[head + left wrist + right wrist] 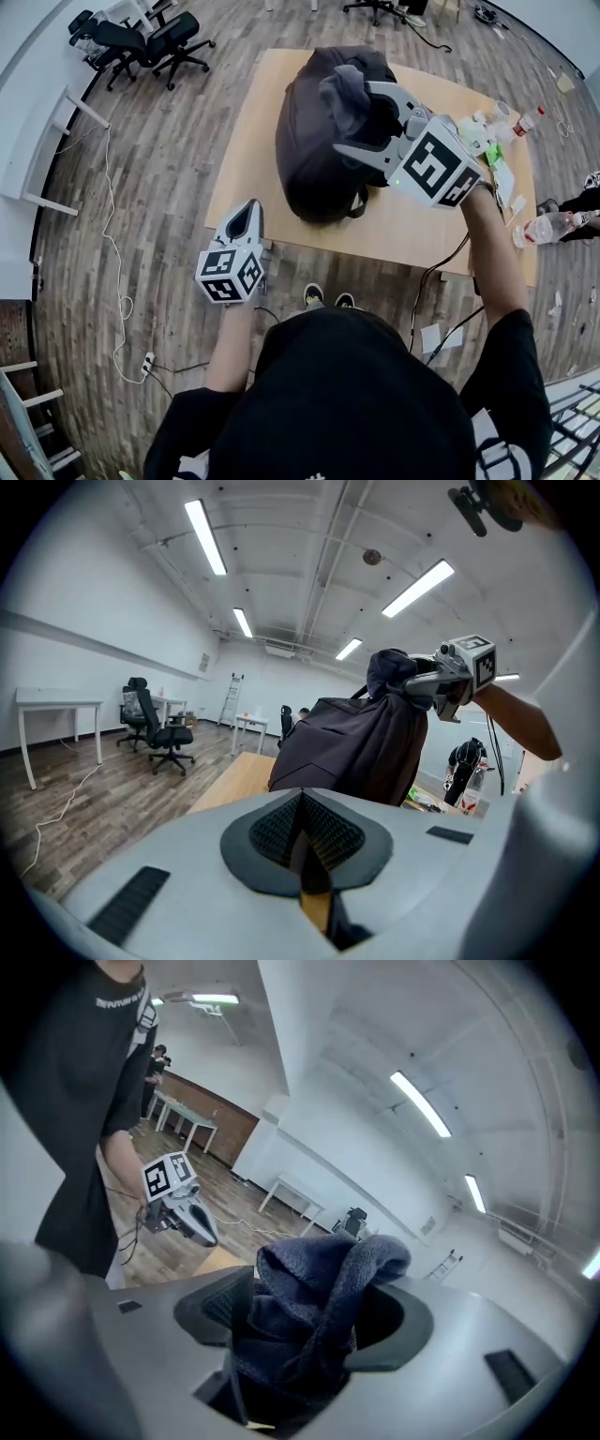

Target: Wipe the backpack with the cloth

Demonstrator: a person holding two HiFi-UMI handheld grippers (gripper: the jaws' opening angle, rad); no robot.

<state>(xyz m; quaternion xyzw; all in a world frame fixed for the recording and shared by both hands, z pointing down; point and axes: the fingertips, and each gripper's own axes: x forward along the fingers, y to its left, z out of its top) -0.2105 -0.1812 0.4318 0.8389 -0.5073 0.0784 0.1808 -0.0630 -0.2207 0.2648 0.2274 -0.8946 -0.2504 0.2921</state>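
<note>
- light wood counter [246, 150] stands on a wood plank floor [141, 197]. the dark backpack [309, 141] takes up its far-left part, and the near edge is bare.
- right end of the counter is cluttered: 2 plastic bottles, one with a red cap [527, 120] and one lying near the edge [548, 227], plus small bits i can't make out.
- right claw [354, 117] is held over the top of the backpack, spread wide. the dark blue cloth [342, 89] sits bunched between its jaws, not pinched. can't tell if the cloth touches the bag.
- left claw [247, 214] is closed with nothing in it, held off the near-left edge of the counter, apart from the backpack.
- around the room: black office chairs [155, 42], a white cable [114, 267] trailing over the floor, a white desk [56, 705] by the wall, a stepladder [230, 697] further back, and strip lights [206, 536] on a white ceiling.
</note>
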